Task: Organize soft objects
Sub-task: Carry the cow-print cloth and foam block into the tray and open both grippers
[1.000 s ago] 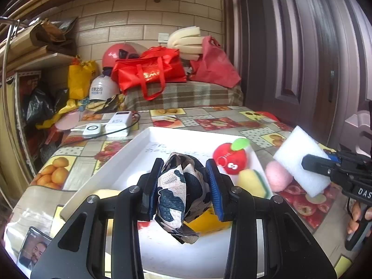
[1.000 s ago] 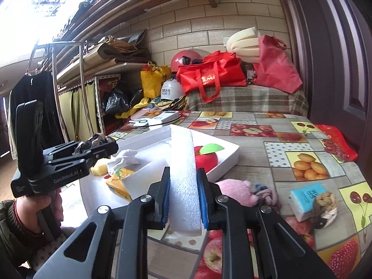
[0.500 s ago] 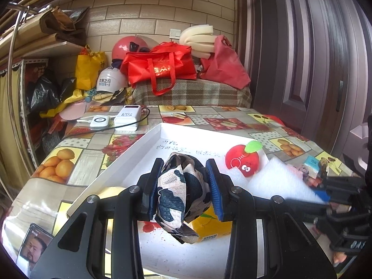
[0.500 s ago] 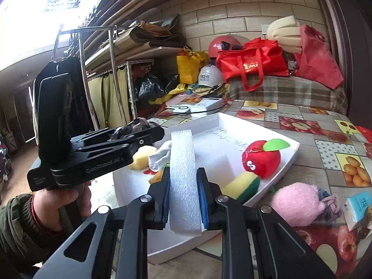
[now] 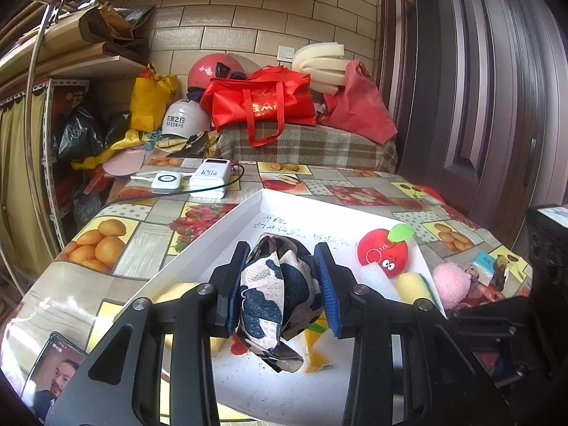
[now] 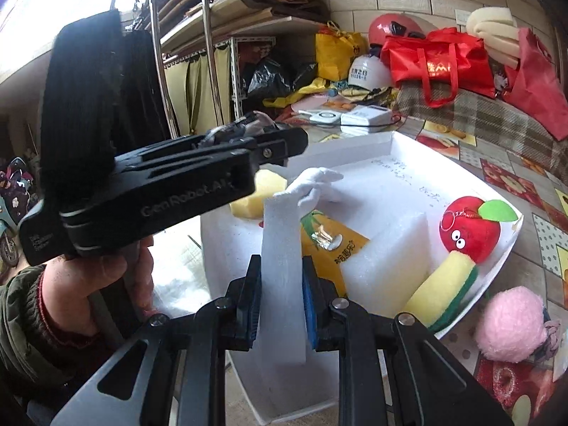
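Left wrist view: left gripper clamped on a black-and-white patterned cloth, bundle bulging between the blue pads and drooping below them. Held above the near part of the white tray, not touching its floor as far as could be told. Already in the tray: red apple plush at far right, yellow-green sponge just near of it, white foam block beside both, yellow packet under the cloth. Pink fluffy ball sat outside, just right of the tray rim on the fruit-print tablecloth. Power bank far left, irrelevant.

Right wrist view: right gripper closed on a thin white foam strip, strip upright and poking past the fingertips. Positioned over the near edge of the tray, with the foam block just right of the strip. Left gripper seen side-on, hovering over the tray's left side. Small white glove-like cloth and a yellow sponge piece lay at the far left of the tray.

Step judged: placement phase, both items carried over the tray, neither released. Next: lower each into a free patch, likely strip beside the foam block and cloth near the packet, then part the jaws. Pink ball probably remains to be collected.
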A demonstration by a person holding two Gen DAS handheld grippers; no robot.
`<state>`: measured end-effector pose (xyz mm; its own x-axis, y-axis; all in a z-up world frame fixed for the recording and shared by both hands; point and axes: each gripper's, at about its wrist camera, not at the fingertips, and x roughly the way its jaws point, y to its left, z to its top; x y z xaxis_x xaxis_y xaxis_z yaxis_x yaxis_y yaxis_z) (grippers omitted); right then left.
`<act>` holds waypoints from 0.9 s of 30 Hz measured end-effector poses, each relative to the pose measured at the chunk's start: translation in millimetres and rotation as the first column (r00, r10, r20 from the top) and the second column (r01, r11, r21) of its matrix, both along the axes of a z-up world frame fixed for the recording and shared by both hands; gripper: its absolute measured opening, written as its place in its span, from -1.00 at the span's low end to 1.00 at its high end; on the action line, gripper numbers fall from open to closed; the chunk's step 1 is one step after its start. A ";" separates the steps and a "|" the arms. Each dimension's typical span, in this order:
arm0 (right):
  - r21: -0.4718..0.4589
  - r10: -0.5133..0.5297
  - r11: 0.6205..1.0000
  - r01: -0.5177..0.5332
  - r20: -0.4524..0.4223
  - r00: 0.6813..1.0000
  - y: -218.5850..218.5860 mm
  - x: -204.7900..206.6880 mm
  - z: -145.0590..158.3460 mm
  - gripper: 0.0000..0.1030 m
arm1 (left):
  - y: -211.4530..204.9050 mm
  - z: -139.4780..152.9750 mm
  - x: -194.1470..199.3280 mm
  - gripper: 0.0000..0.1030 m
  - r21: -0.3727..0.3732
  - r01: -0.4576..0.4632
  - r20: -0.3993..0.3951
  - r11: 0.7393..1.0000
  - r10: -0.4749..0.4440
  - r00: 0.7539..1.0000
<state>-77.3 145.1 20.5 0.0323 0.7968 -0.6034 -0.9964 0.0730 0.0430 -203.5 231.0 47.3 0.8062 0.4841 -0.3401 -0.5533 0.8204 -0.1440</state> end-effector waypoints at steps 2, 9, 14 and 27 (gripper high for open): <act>0.001 -0.054 0.999 0.054 0.031 0.998 3.5 10.7 0.6 -0.62 | -0.1 -0.7 1.5 -0.29 -0.001 0.000 -0.009 1.000 0.000 1.000; 0.054 -0.253 0.966 0.253 -0.020 0.967 7.4 61.4 7.9 -0.62 | 0.1 -2.8 20.4 -0.29 0.014 0.002 -0.066 1.000 -0.001 0.998; 0.101 -0.275 0.955 0.278 -0.046 0.960 1.6 64.7 12.8 -0.62 | 8.0 -7.3 43.9 -0.29 -0.009 0.020 -0.133 1.000 -0.021 0.991; 0.140 -0.257 0.957 0.252 0.014 0.966 1.6 52.2 17.3 -0.59 | 16.5 -9.0 43.7 -0.09 -0.039 -0.024 -0.144 0.999 0.018 0.989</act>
<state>-25.1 146.7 37.9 0.2624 0.8340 -0.4853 -0.9466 0.3201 0.0384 -159.8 247.5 38.3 0.7374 0.4835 -0.4717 -0.5876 0.8036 -0.0949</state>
